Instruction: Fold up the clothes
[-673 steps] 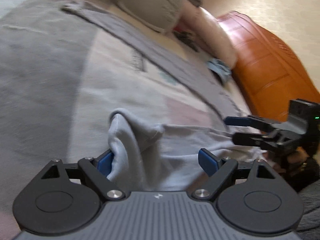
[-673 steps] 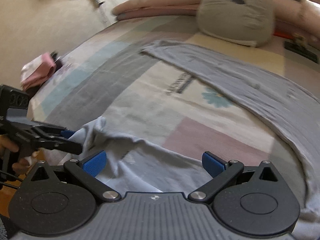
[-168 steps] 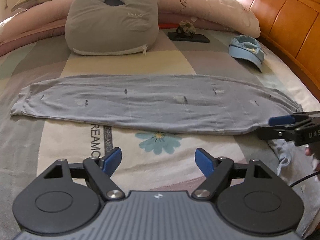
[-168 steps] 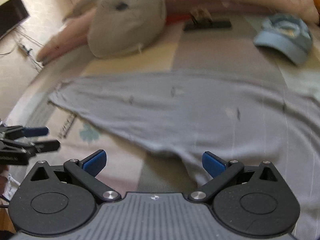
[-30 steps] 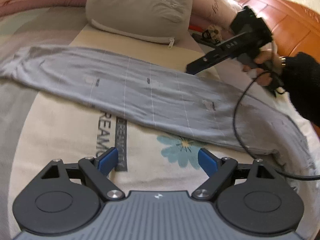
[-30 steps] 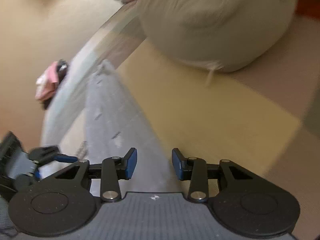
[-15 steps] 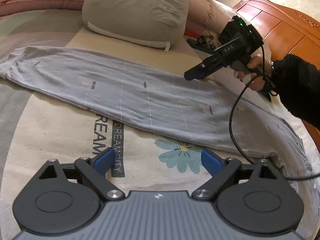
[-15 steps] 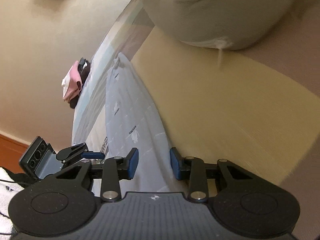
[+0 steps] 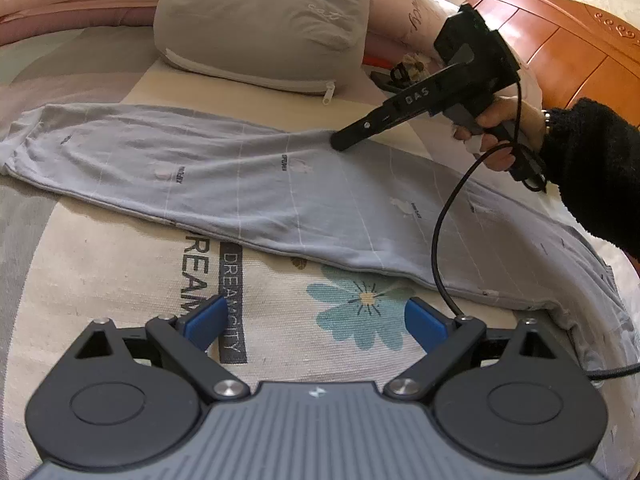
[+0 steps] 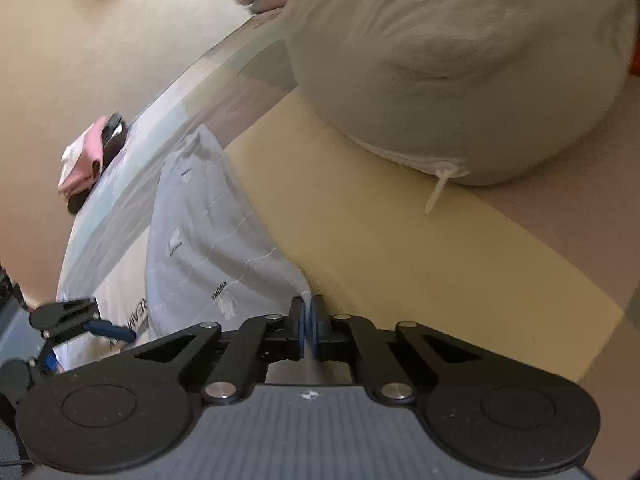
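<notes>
One lengthwise fold done, lying long and narrow | garment stretching 9-to-3 across bed, below pillow | right gripper pinching far hem at 12, jaws pressed together | left gripper hovering spread, empty, near 6 | remaining: folding crosswise, end over end, likely twice

A grey cushion rests on the patchwork bedspread (wooden headboard behind).

L gripper wide – R gripper clamped.
</notes>
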Motion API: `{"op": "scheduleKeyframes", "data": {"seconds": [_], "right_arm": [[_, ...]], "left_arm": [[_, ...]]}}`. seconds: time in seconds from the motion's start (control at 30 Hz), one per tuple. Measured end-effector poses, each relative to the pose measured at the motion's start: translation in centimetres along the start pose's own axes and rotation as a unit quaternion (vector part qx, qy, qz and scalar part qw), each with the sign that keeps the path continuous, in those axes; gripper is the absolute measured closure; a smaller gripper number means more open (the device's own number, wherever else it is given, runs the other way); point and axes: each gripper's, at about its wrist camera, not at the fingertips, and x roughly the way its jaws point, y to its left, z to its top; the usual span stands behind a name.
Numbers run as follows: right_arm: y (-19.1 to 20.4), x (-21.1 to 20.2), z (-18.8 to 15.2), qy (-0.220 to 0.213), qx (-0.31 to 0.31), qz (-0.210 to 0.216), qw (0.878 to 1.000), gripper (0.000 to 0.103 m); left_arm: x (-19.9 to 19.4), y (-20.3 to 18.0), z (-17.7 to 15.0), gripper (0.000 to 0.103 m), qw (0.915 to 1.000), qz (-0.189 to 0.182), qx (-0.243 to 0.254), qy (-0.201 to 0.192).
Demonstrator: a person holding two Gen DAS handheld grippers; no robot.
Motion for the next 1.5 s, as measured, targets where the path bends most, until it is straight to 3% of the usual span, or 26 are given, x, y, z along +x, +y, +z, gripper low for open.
{"op": "scheduleKeyframes", "data": {"seconds": [0.07,0.13,0.33,0.43,0.57,0.67,0.8,0.83,0.9,0.93,0.97,1.03,1.3,1.37,1.5], "right_arm": [[0.8,-1.1,-0.2,-0.014,-0.006,-0.027,1.0,0.075],[1.7,-2.5,-0.7,-0.028,-0.016,-0.049,0.998,0.065],[2.2,-4.8,-2.9,-0.046,0.005,-0.046,0.998,0.064],[2.0,-3.8,-2.5,-0.043,0.02,-0.037,0.998,0.064],[2.7,-1.5,-0.3,-0.049,0.011,-0.028,0.998,0.064],[3.8,0.8,2.4,-0.057,-0.014,-0.01,0.998,0.064],[5.7,5.5,5.4,-0.042,-0.064,-0.007,0.997,0.065],[6.2,6.7,5.8,-0.035,-0.078,-0.012,0.996,0.067],[7.2,8.2,6.4,-0.033,-0.104,-0.017,0.994,0.082],[7.5,8.4,6.5,-0.033,-0.109,-0.017,0.993,0.101],[7.7,8.7,6.6,-0.033,-0.113,-0.016,0.993,0.102],[7.6,8.9,6.8,-0.043,-0.112,-0.034,0.992,0.102],[6.1,6.6,6.9,-0.082,-0.04,-0.03,0.995,0.096],[6.6,4.7,5.9,-0.086,-0.04,-0.035,0.995,0.09],[8.3,0.9,1.6,-0.065,-0.054,-0.1,0.991,0.074]], "left_arm": [[-0.3,0.2,0.5,0.008,1.0,0.007,0.002,-0.002],[-0.6,0.5,1.3,0.008,0.9997,0.018,0.01,-0.013],[0.1,2.6,4.6,0.008,0.9967,0.047,0.038,-0.053],[1.9,4.1,5.5,0.008,0.997,0.047,0.035,-0.049],[2.7,4.7,5.3,0.011,0.9951,0.086,0.03,-0.038],[1.2,4.4,4.7,0.01,0.9958,0.069,0.02,-0.058],[0.6,5.0,3.4,0.01,0.9945,0.089,0.011,-0.054],[0.5,5.3,3.2,0.01,0.9943,0.094,0.005,-0.051],[0.1,5.9,2.8,0.01,0.9938,0.099,-0.01,-0.05],[-0.1,6.1,2.7,0.01,0.9939,0.095,-0.014,-0.053],[-0.4,6.2,2.6,0.01,0.9939,0.093,-0.017,-0.056],[-0.6,6.4,2.9,0.01,0.9933,0.097,-0.015,-0.06],[-1.0,8.0,4.5,0.01,0.9881,0.118,-0.006,-0.099],[-0.6,8.4,5.0,0.01,0.9873,0.119,0.01,-0.105],[1.4,9.9,6.0,0.01,0.9859,0.13,0.034,-0.1]]}}
